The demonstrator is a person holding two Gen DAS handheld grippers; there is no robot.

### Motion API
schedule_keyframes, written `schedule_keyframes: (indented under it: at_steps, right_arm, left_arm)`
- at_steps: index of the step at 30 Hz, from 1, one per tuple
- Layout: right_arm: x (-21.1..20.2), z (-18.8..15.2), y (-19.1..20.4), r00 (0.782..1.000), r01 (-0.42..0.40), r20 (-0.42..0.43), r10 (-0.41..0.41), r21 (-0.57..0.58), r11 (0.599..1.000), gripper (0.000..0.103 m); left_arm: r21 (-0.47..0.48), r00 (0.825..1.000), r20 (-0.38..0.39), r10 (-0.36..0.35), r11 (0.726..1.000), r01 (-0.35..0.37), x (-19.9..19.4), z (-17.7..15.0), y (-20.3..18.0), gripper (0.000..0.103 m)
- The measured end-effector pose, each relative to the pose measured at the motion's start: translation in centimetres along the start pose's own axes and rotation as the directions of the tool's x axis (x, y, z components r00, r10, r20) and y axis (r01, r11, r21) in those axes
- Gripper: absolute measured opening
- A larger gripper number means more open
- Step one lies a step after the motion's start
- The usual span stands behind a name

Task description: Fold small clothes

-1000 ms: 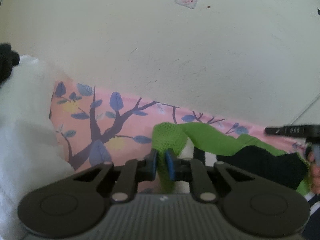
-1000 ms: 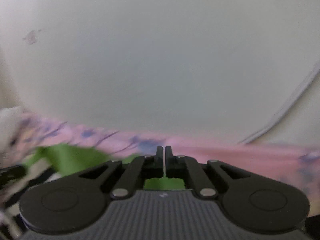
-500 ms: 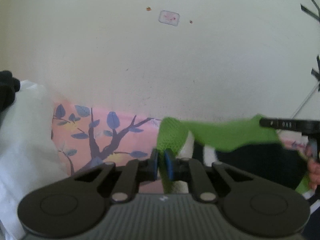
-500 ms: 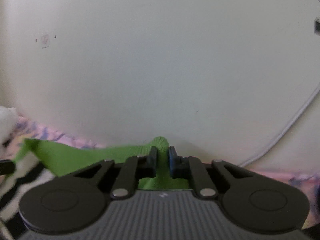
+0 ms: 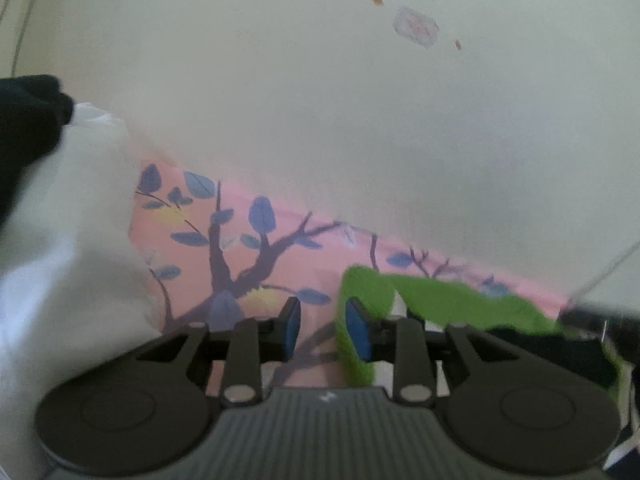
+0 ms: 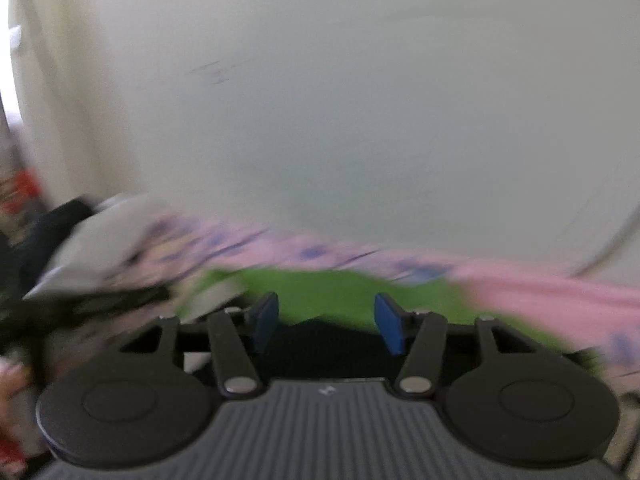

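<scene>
A small green garment [image 5: 448,300] with black and striped parts lies on the pink tree-print sheet [image 5: 240,256]. My left gripper [image 5: 322,330] is open; the green edge hangs against its right pad and is not pinched. In the right wrist view, blurred by motion, my right gripper [image 6: 326,322] is open just above the green garment [image 6: 332,292] and its black part [image 6: 320,344]. Nothing is held in either gripper.
A white cloth pile [image 5: 64,248] with a dark garment [image 5: 24,128] on top lies at the left. A pale wall [image 5: 320,100] rises behind the sheet, with a cable [image 6: 612,240] at the right. The other gripper shows dimly at the right edge [image 5: 600,316].
Both grippers have opened and let go of the green garment. It has dropped from its lifted, stretched position onto the sheet. The right gripper is moving fast.
</scene>
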State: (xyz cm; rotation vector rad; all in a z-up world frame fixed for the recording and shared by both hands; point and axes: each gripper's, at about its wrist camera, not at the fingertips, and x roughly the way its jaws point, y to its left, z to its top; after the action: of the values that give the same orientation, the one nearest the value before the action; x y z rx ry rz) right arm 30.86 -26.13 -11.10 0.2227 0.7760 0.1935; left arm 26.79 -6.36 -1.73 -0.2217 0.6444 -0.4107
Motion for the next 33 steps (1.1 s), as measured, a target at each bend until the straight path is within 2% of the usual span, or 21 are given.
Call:
schedule_keyframes:
  at_steps: [1, 2, 5, 6, 7, 9, 12, 14, 15, 17, 20, 23, 27, 30, 32, 33]
  right_arm:
    - [0.9, -0.4, 1.3, 0.998, -0.05, -0.043, 0.05, 0.0, 0.999, 0.042]
    - [2.0, -0.6, 2.5, 0.993, -0.084, -0.081, 0.085, 0.006, 0.996, 0.031]
    - [3.9, -1.7, 5.1, 0.972, -0.151, -0.184, 0.146, -0.014, 0.988, 0.02]
    - [5.9, -2.0, 6.0, 0.971, -0.147, -0.192, 0.141, -0.014, 0.989, 0.02]
    - [5.9, -2.2, 6.4, 0.979, -0.144, -0.15, 0.139, -0.022, 0.989, 0.02]
    - [8.0, -1.7, 8.0, 0.977, -0.169, -0.131, 0.167, -0.004, 0.986, 0.021]
    - [7.2, -1.0, 6.7, 0.969, -0.204, -0.135, 0.206, 0.03, 0.978, 0.024]
    - [5.2, -0.4, 4.9, 0.959, -0.237, -0.141, 0.245, 0.072, 0.969, 0.024]
    - [3.7, -0.2, 3.6, 0.961, -0.24, -0.119, 0.249, 0.088, 0.967, 0.025]
    - [1.8, -0.1, 2.0, 0.967, -0.239, -0.065, 0.247, 0.112, 0.965, 0.039]
    - [-1.2, -0.9, 0.4, 0.959, -0.268, -0.052, 0.279, 0.16, 0.95, 0.041]
    - [-2.0, -2.7, 1.9, 0.938, -0.305, -0.123, 0.324, 0.149, 0.941, 0.04]
    - [-0.5, -4.2, 3.8, 0.907, -0.336, -0.198, 0.372, 0.193, 0.922, 0.04]
    - [1.4, -4.2, 5.9, 0.914, -0.338, -0.177, 0.366, 0.168, 0.926, 0.041]
    - [2.4, -3.7, 7.5, 0.917, -0.341, -0.172, 0.36, 0.129, 0.931, 0.051]
    - [2.9, -3.5, 8.5, 0.916, -0.352, -0.172, 0.363, 0.092, 0.932, 0.051]
  left_arm:
    - [-0.016, 1.0, 0.016, -0.004, 1.0, 0.005, -0.3, 0.2, 0.3, 0.026]
    - [-0.027, 1.0, 0.029, -0.008, 1.0, 0.008, -0.6, 0.4, 0.6, 0.026]
    - [-0.052, 0.998, 0.068, -0.015, 0.998, 0.019, -1.1, 0.8, 1.0, 0.026]
    - [-0.059, 0.997, 0.082, -0.016, 0.998, 0.021, -1.3, 0.9, 1.1, 0.026]
    - [-0.065, 0.995, 0.096, -0.017, 0.998, 0.023, -1.5, 1.0, 1.2, 0.026]
    - [-0.078, 0.993, 0.119, -0.014, 0.997, 0.023, -1.8, 1.1, 1.5, 0.026]
    - [-0.091, 0.991, 0.133, -0.004, 0.996, 0.017, -2.1, 1.3, 1.8, 0.026]
    - [-0.096, 0.991, 0.13, -0.01, 0.995, 0.023, -1.9, 1.4, 1.9, 0.026]
    - [-0.094, 0.991, 0.132, -0.012, 0.995, 0.025, -1.9, 1.5, 1.9, 0.028]
    - [-0.09, 0.991, 0.133, -0.019, 0.995, 0.031, -1.9, 1.3, 1.8, 0.032]
    - [-0.068, 0.992, 0.126, -0.016, 0.997, 0.025, -1.7, 1.1, 1.4, 0.035]
    - [-0.066, 0.994, 0.109, -0.033, 0.997, 0.04, -1.6, 1.3, 1.5, 0.039]
    - [-0.035, 0.995, 0.067, -0.071, 0.997, 0.073, -1.5, 1.7, 1.7, 0.041]
    - [-0.032, 0.993, 0.069, -0.093, 0.995, 0.095, -1.8, 2.1, 2.1, 0.041]
    - [-0.038, 0.992, 0.077, -0.104, 0.994, 0.107, -2.1, 2.4, 2.5, 0.041]
    - [-0.04, 0.991, 0.081, -0.106, 0.993, 0.109, -2.2, 2.5, 2.7, 0.041]
